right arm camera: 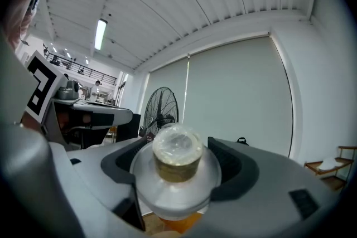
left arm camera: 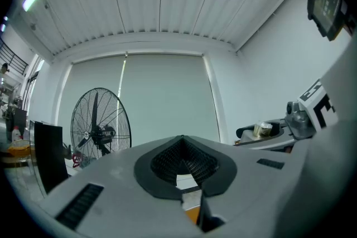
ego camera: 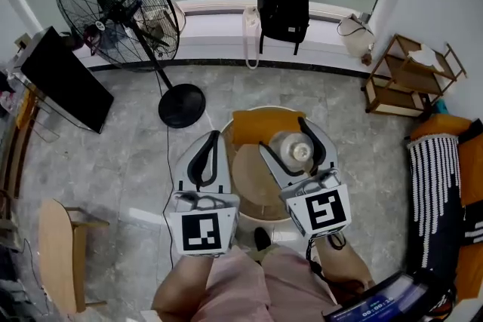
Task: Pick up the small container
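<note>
In the head view, my right gripper [ego camera: 285,138] pinches the small container [ego camera: 294,151], a round, clear plastic pot with a pale top. It is held above the round wooden table [ego camera: 253,188], at its far right side. An orange cushion [ego camera: 253,124] lies at the table's far edge. My left gripper [ego camera: 212,139] is just left of the table, its black pads pressed together into a closed loop with nothing in them. On the floor farther off stand a pedestal fan [ego camera: 117,7] at far left, a black backpack [ego camera: 284,7] against the far ledge and a wooden shelf [ego camera: 411,75] at right. A dark screen [ego camera: 66,79] leans at the left. None of them is near the pot.

The left gripper view shows my jaws shut tip to tip and empty, with the fan behind them on the left. The right tongs and the pot are off to the right.

In the right gripper view, both pads clamp the container's wide, translucent lower body. Its narrower neck shows a yellowish-brown band under a clear domed lid. The fan stands beyond it.
</note>
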